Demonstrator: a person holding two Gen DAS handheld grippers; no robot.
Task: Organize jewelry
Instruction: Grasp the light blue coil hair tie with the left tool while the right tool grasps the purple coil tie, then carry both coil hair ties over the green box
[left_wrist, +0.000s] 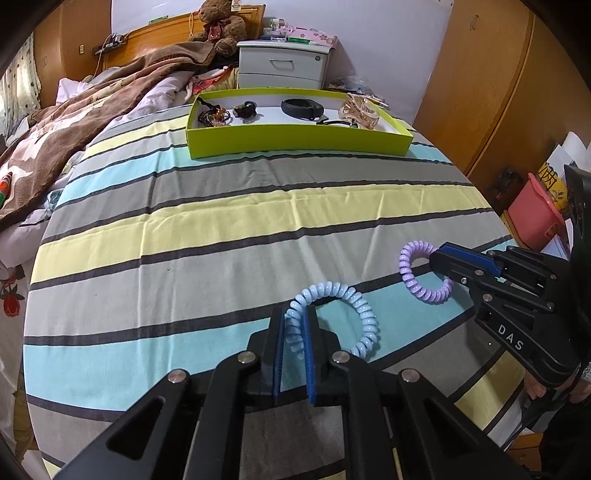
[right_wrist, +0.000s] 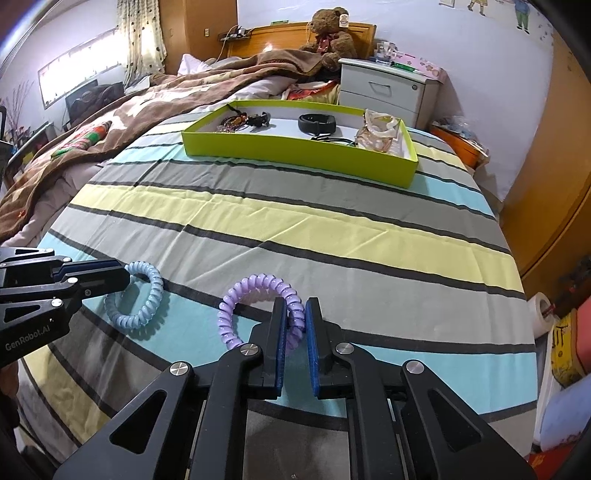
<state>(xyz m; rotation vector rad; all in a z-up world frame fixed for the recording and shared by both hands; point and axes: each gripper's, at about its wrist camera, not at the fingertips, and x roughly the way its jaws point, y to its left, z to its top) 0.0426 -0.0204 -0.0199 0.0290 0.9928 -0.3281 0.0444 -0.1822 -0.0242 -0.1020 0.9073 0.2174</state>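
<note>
Step in hand: pick-up of two spiral hair ties from the striped bedsheet (left_wrist: 258, 206). The left tongs (left_wrist: 294, 325) are clenched on the blue spiral hair tie (left_wrist: 364, 306), whose loop lies to their right. The right tongs (right_wrist: 296, 321) are clenched on the purple spiral hair tie (right_wrist: 236, 306), whose loop lies to their left. Both ties appear to rest on the sheet. The green tray (left_wrist: 295, 142), holding other accessories, sits well ahead of both tongs. Next move, as judged: lift both ties clear, carry them forward, and release them over bare tray floor.

Black claw (left_wrist: 294, 325), blue pads (left_wrist: 309, 354), silver screws (left_wrist: 178, 376)
</note>
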